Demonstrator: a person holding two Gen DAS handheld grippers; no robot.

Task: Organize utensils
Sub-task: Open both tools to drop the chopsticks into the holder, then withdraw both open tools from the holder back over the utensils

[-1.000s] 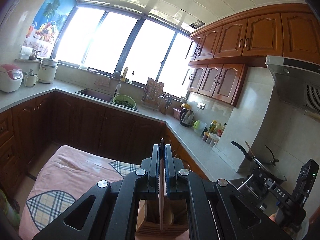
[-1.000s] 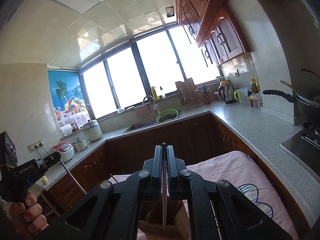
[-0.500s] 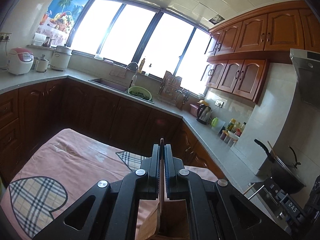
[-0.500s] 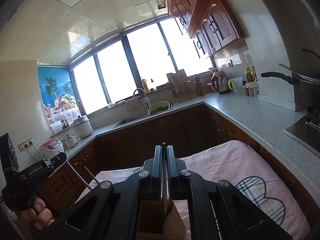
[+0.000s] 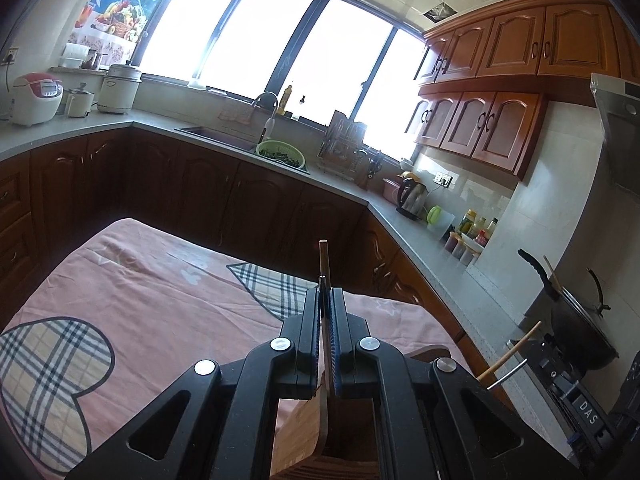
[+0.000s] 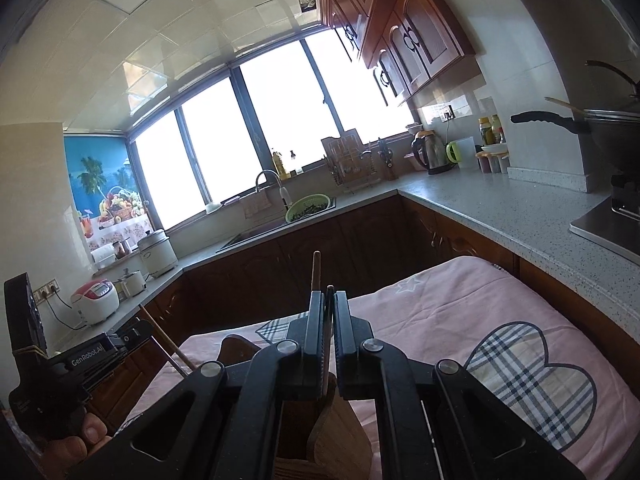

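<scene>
My left gripper (image 5: 327,292) is shut on a thin wooden chopstick (image 5: 324,258) that stands upright, its lower end inside a wooden utensil holder (image 5: 344,432) right below the fingers. My right gripper (image 6: 328,296) is shut on another wooden chopstick (image 6: 316,270), its lower end over the same wooden holder (image 6: 336,436). The left gripper (image 6: 64,364) also shows at the left of the right wrist view with its chopstick (image 6: 168,340). The right gripper's body (image 5: 584,396) and its stick (image 5: 516,350) show at the right of the left wrist view.
The holder stands on a table with a pink cloth (image 5: 160,296) with plaid hearts (image 6: 532,376). Dark wood cabinets and a grey counter (image 6: 500,208) wrap around it. A sink with a green colander (image 5: 280,152), a kettle (image 5: 412,196) and a wok on the stove (image 5: 576,328) sit on the counter.
Both grippers have tilted downward and come lower over the holder, so the table and the holder fill more of each view. Both stay shut on their chopsticks.
</scene>
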